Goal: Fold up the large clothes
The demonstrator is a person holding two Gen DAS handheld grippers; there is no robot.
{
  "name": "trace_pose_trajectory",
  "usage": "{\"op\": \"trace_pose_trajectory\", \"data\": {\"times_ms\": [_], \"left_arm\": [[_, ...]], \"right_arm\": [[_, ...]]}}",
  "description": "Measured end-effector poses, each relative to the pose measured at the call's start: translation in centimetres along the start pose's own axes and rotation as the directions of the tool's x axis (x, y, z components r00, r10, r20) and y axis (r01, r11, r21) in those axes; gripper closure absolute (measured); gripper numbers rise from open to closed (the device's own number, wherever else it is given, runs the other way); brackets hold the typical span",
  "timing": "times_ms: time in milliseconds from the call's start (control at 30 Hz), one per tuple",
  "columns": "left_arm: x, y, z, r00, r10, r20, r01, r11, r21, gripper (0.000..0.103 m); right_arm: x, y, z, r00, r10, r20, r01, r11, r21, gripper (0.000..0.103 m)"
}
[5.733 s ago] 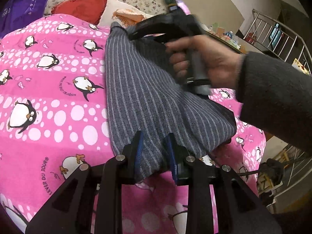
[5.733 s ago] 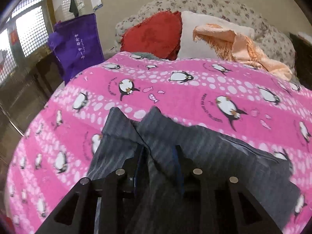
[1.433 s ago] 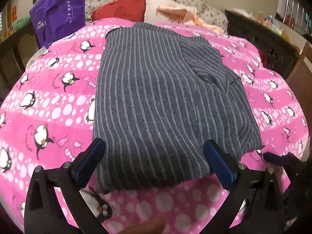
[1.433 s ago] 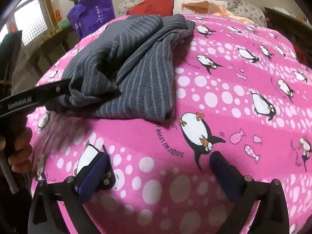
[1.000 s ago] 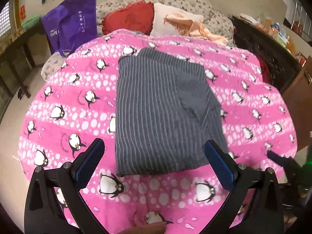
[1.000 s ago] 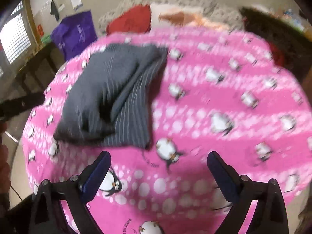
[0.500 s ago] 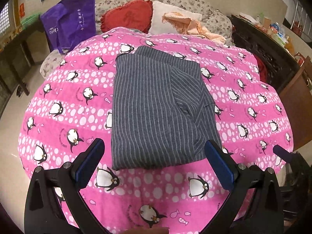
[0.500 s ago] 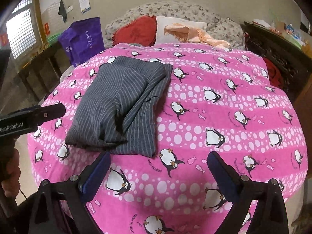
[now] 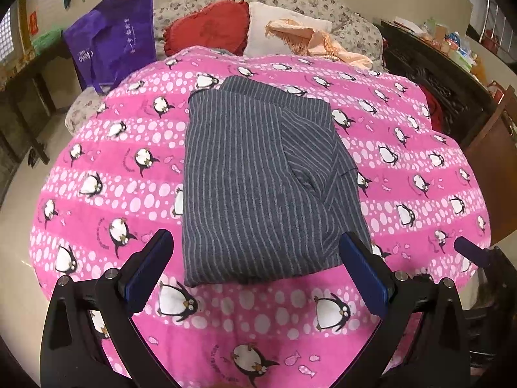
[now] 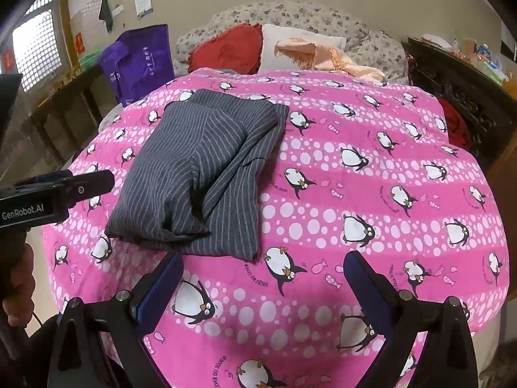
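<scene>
Black plastic arms tipped with blue pads are being shown nearest in both wrist views. The left gripper (image 9: 257,268) is being held with its jaws spread wide, nothing between them, above the near edge of the bed. The right gripper (image 10: 263,287) is likewise being held with its jaws fully parted and gripping nothing, over bare blanket to the right of the garment.

Just beyond the left gripper's pads, the grey striped garment (image 9: 258,181) is lying folded into a rough rectangle on the pink penguin blanket (image 9: 404,168), its long side running away from the camera. A narrower folded layer is being carried on its right half in the left wrist view. In the right wrist view the garment (image 10: 200,174) is being seen left of centre, with the left gripper's body at the far left edge.

Farther off, a red cushion (image 9: 210,29), a white pillow (image 9: 261,26) and a peach fringed cloth (image 9: 313,42) are being propped at the head of the bed, and a purple bag (image 9: 113,38) is standing to the left.
</scene>
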State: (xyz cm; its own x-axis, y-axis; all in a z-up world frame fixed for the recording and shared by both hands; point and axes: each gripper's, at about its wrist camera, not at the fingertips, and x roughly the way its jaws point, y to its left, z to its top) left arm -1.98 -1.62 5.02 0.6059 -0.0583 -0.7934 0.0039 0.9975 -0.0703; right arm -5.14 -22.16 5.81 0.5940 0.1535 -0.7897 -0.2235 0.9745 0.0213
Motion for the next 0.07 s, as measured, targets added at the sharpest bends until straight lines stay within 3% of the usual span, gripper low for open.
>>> {"op": "trace_pose_trajectory", "data": {"times_ms": [67], "left_arm": [[0.04, -0.01, 0.03, 1.000, -0.007, 0.002, 0.007, 1.000, 0.003, 0.001]], "right_arm": [[0.19, 0.01, -0.04, 1.000, 0.000, -0.003, 0.000, 1.000, 0.000, 0.004]]}}
